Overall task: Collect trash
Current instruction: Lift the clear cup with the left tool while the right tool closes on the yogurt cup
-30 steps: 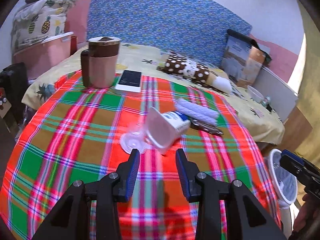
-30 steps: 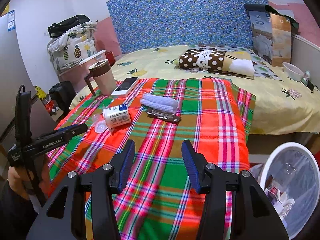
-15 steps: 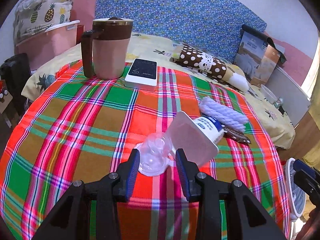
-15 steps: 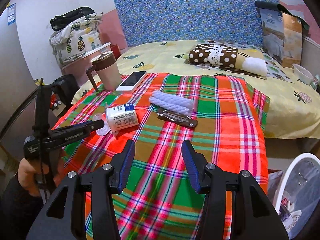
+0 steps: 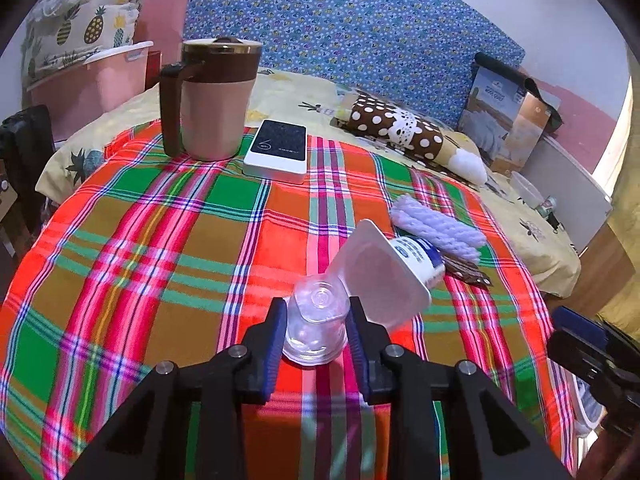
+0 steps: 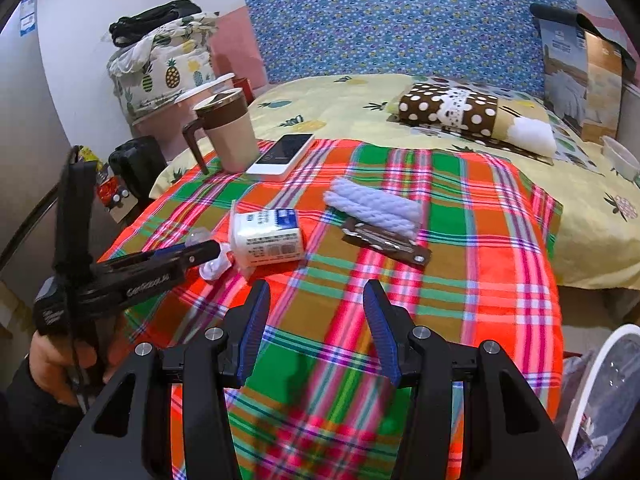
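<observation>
On the plaid-covered counter (image 5: 160, 240), you're now closing the left gripper (image 5: 316, 320), fingers pinching the clear plastic cup (image 5: 316, 316) beside the tipped yogurt cup (image 5: 384, 276); right gripper (image 6: 316, 328) is hovering, fingers spread.

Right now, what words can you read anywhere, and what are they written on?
"GenRobot.AI": on the side of the left gripper, seen from the right wrist.
White yogurt cup: blue label and barcode, print too small to read.
Bedding package: lettering too blurred.
Power bank: a logo and line of text, unreadable.
</observation>
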Available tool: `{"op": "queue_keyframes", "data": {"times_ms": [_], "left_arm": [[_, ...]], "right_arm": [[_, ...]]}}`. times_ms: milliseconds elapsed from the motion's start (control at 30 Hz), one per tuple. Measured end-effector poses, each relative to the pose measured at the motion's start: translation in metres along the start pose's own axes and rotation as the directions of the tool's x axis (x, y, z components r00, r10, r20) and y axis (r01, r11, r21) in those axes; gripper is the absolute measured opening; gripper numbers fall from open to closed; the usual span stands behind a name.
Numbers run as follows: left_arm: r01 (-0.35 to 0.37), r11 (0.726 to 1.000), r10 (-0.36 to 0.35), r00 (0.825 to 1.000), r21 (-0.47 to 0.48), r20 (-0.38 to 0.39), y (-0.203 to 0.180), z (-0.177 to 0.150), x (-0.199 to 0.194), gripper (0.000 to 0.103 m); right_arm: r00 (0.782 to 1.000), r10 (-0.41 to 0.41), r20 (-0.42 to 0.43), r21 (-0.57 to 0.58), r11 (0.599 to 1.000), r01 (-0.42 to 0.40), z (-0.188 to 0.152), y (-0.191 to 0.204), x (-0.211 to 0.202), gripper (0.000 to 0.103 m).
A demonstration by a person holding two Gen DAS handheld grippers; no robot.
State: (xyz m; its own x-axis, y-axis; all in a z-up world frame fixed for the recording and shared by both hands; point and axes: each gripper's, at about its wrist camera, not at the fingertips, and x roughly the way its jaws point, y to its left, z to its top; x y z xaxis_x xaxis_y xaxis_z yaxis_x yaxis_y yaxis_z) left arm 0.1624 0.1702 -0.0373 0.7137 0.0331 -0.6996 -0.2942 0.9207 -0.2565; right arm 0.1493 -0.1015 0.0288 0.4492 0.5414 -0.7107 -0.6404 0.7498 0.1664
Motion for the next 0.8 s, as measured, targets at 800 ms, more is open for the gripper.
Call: {"op": "queue_keyframes", "data": {"times_ms": [800], "left_arm": [[0.070, 0.993, -0.070, 0.998, -0.092, 0.009, 0.045, -0.013, -0.024, 0.030]], "right_arm": [[0.992, -0.117, -0.042, -0.168, 0.980, 0.109, 0.024, 0.067, 0.072, 0.035]]}}
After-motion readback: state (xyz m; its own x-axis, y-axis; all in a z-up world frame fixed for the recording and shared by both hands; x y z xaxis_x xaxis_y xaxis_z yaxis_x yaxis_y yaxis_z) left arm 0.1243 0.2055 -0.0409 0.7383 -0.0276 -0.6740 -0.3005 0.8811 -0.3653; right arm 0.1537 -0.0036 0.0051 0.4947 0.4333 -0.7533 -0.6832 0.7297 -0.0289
